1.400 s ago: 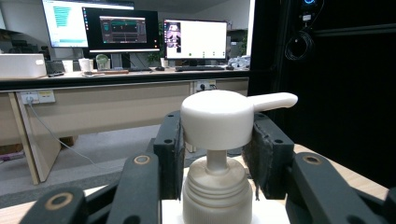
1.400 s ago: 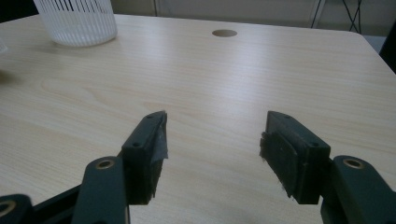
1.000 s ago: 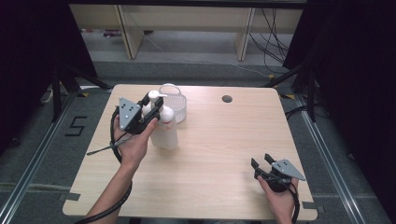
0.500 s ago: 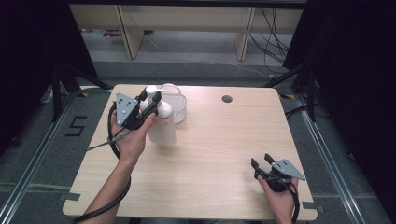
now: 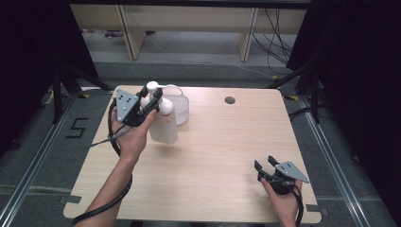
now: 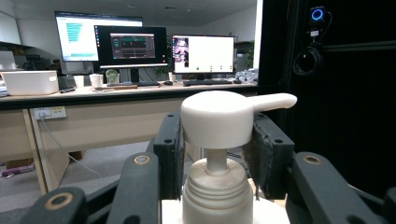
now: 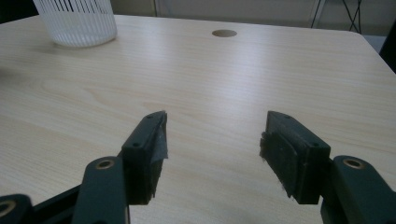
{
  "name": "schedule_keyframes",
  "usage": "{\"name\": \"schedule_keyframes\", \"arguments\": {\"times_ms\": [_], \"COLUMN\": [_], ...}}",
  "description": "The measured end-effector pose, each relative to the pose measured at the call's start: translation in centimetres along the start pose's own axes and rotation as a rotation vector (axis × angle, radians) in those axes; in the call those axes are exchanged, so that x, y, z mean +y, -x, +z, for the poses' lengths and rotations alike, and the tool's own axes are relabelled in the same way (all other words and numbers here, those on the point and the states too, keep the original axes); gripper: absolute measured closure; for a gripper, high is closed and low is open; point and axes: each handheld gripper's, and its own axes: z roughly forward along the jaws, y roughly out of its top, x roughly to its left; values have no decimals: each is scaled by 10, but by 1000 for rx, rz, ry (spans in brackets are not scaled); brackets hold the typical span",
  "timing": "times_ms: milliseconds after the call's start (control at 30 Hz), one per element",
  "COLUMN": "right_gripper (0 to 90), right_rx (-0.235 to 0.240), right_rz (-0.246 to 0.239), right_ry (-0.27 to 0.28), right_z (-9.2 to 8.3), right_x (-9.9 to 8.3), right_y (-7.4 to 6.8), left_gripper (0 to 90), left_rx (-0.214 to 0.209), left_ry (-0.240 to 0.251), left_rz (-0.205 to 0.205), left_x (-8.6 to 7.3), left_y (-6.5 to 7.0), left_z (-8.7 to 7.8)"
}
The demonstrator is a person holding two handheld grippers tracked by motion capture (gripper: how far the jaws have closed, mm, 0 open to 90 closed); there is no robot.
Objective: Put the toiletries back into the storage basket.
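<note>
1. On table: bare wood apart from white basket at far left; nothing seen inside it.
2. Beside basket, lifted clear of wood: pump bottle, upright, not yet over the rim.
3. Left gripper: clamped on bottle at its neck, below pump head.
4. Right gripper: jaws apart, empty, idle near front right corner.
5. Judged: pickup done; placing in basket probably left.

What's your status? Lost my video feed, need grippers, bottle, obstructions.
Left gripper shut on pump bottle, held upright. Right gripper open, holding nothing, at table's near right corner. White basket right behind bottle.
</note>
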Motion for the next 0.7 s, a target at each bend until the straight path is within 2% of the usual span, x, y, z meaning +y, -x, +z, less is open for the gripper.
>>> {"name": "schedule_keyframes", "arguments": {"times_ms": [700], "right_gripper": [403], "right_rx": [7], "right_rz": [12], "right_ry": [4], "right_z": [1], "right_x": [0], "right_y": [0], "left_gripper": [593], "left_rx": [10], "left_ry": [18], "left_rz": [4], "left_x": [13], "left_y": [-6], "left_z": [11]}}
